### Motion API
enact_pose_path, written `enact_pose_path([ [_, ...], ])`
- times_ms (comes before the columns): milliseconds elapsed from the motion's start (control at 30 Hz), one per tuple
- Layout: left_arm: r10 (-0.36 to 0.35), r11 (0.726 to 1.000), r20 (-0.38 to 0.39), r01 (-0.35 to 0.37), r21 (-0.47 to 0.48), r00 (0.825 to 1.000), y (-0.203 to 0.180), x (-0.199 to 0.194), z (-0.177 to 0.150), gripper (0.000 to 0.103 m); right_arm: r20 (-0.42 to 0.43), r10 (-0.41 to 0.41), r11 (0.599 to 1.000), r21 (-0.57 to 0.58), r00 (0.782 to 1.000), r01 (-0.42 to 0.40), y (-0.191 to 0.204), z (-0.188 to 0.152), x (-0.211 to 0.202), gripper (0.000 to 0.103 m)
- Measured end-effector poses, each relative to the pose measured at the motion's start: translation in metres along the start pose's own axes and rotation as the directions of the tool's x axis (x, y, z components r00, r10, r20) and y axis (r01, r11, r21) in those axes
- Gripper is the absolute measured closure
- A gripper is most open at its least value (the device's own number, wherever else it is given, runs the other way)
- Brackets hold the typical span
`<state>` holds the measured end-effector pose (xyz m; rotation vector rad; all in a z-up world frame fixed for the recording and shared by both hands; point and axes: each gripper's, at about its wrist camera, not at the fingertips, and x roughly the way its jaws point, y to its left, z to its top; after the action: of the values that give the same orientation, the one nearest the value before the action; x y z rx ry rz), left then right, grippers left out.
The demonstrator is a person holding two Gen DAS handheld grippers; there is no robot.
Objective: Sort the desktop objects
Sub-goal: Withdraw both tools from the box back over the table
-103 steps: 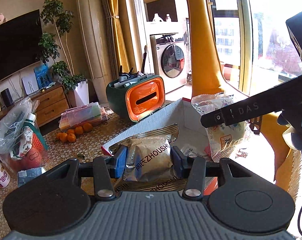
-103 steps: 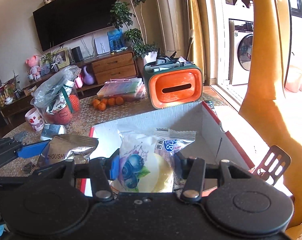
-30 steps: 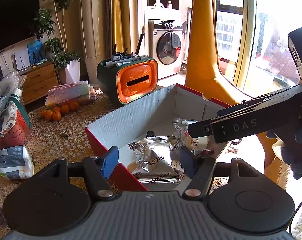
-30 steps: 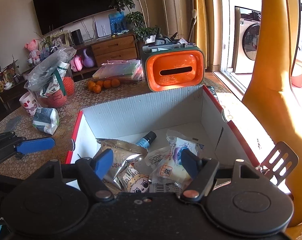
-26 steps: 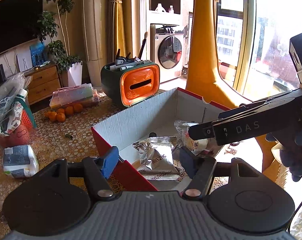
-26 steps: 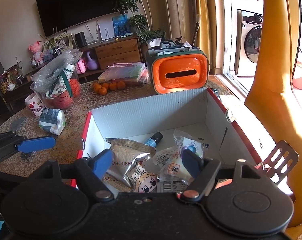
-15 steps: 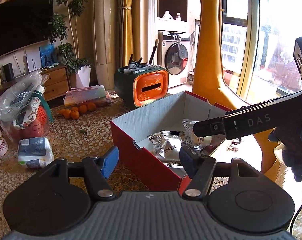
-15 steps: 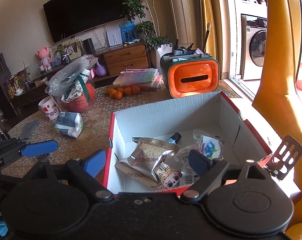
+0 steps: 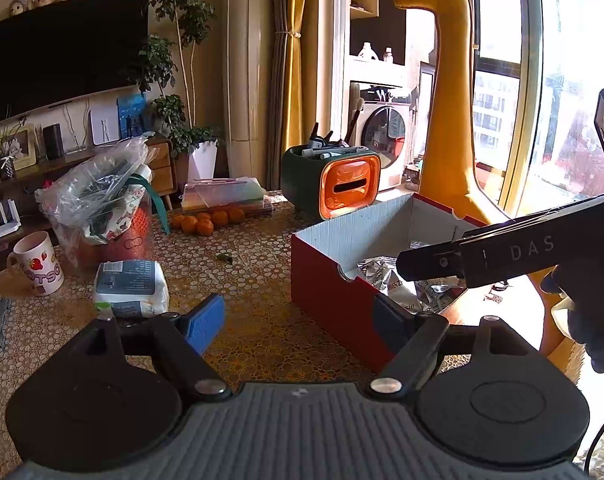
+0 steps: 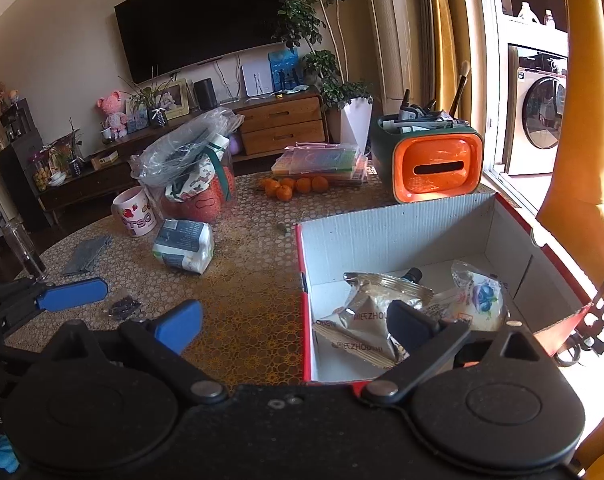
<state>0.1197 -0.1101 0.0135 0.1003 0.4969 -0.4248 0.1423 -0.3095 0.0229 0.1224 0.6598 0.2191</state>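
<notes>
A red cardboard box [image 9: 333, 292] with a white inside [image 10: 381, 236] stands on the patterned table. In it lie a silver snack bag [image 10: 377, 300], a white blueberry bun packet [image 10: 481, 300] and a small dark bottle [image 10: 411, 275]. My left gripper [image 9: 298, 322] is open and empty, left of the box's near corner. My right gripper [image 10: 298, 326] is open and empty, over the box's left wall; its arm shows in the left wrist view [image 9: 501, 252]. A white and grey tissue pack [image 9: 130, 288] lies on the table to the left; it also shows in the right wrist view [image 10: 184, 246].
An orange and green organiser [image 10: 429, 160] stands behind the box. Tangerines [image 10: 294, 186], a flat plastic case [image 10: 321, 160], a plastic bag of goods [image 10: 190, 172], a strawberry mug [image 10: 136, 212], a grey cloth [image 10: 88, 254] and a small dark packet [image 10: 122, 305] are on the table. A yellow giraffe [image 9: 453, 120] stands at right.
Both grippers let go of their snack packets into the box, opened, and drew back and to the left. The tissue pack and mug have come into view.
</notes>
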Motion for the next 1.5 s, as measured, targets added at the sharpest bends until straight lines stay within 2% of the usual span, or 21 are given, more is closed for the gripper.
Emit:
enact_pose_path([
  [333,0.043,0.999,0.009,-0.042,-0.032,0.999,0.048,-0.014,-0.015,0.011,-0.006,0.019,0.998,-0.059,1.0,-0.019,0.049,0.007,0.024,0.003],
  [400,0.054,0.998,0.003,-0.053,-0.04,0.999,0.058,-0.012,-0.018,0.003,-0.008,0.024,0.997,-0.067,1.0,-0.025,0.056,0.009,0.031,0.003],
  [467,0.067,0.996,0.002,-0.067,-0.058,0.998,0.07,-0.011,-0.022,0.001,-0.012,0.03,0.996,-0.084,0.999,-0.031,0.065,0.011,0.04,0.003],
  [833,0.128,0.984,-0.043,-0.133,-0.121,0.991,0.134,0.012,-0.051,0.0,-0.058,0.062,0.984,-0.164,0.996,-0.07,0.108,0.024,0.102,0.003],
  [1067,0.192,0.967,-0.074,-0.202,-0.155,0.979,0.17,0.029,-0.068,0.0,-0.105,0.094,0.967,-0.225,0.99,-0.115,0.133,0.032,0.153,0.003],
  [1267,0.202,0.961,-0.113,-0.219,-0.171,0.973,0.187,0.049,-0.077,0.001,-0.126,0.13,0.94,-0.3,0.983,-0.163,0.154,0.04,0.193,0.003],
  [1500,0.203,0.963,-0.129,-0.222,-0.154,0.971,0.193,0.066,-0.082,0.0,-0.137,0.194,0.861,-0.45,0.971,-0.236,0.177,0.049,0.231,0.0],
])
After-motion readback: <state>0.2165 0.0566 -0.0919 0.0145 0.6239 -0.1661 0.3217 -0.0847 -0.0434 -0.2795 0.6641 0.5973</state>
